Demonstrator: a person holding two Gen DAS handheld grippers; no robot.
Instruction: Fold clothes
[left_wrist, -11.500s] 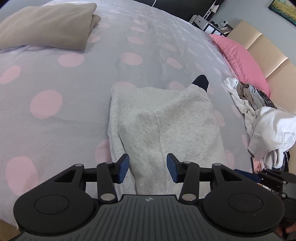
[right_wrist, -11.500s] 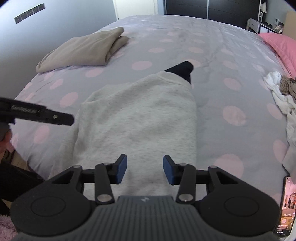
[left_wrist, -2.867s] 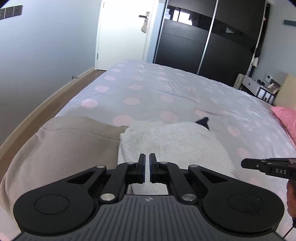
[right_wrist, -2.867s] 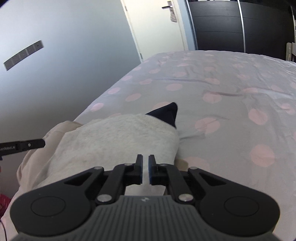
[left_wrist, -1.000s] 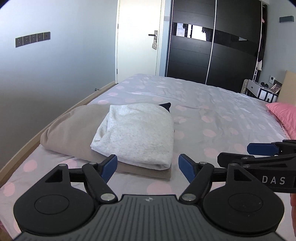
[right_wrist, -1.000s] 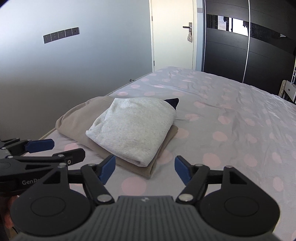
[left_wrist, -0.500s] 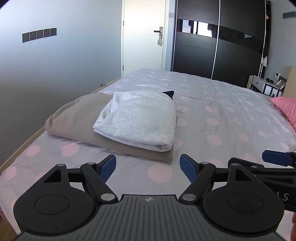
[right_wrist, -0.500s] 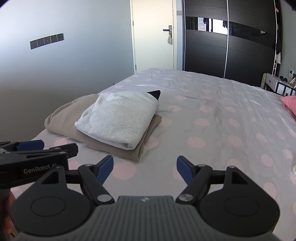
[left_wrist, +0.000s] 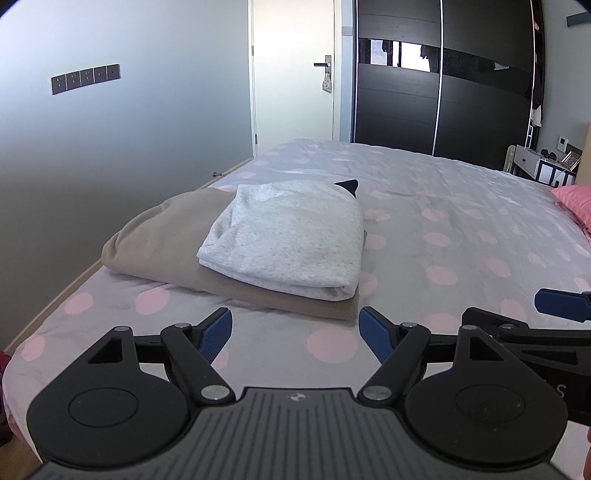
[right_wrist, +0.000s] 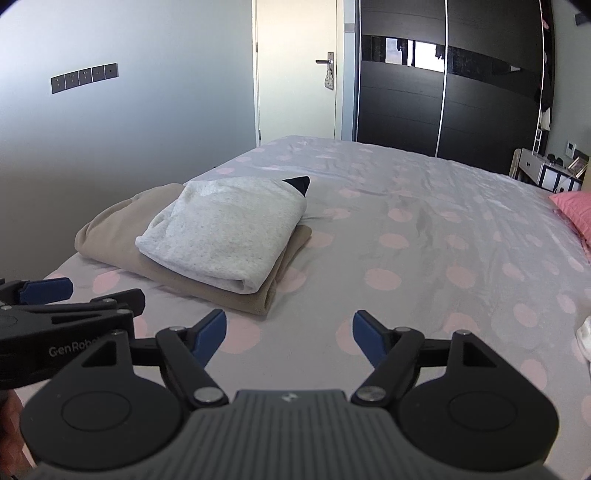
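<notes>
A folded light grey garment (left_wrist: 291, 240) (right_wrist: 225, 232) with a dark corner poking out at its far end lies on top of a folded beige garment (left_wrist: 162, 236) (right_wrist: 114, 229) near the bed's left edge. My left gripper (left_wrist: 295, 328) is open, held back from the stack with nothing between its blue pads. My right gripper (right_wrist: 288, 328) is also open and holds nothing; it hovers over the bedspread to the right of the stack. Each gripper shows at the edge of the other's view.
The bed (left_wrist: 461, 236) has a grey cover with pink dots. A pink pillow (right_wrist: 572, 210) lies at the far right, and a bit of white cloth (right_wrist: 585, 338) shows at the right edge. A door and a dark wardrobe stand beyond the bed.
Both grippers have drawn back and sunk a little from the stack over the last second; the folded garments now sit farther off. Jaws stay wide apart.
</notes>
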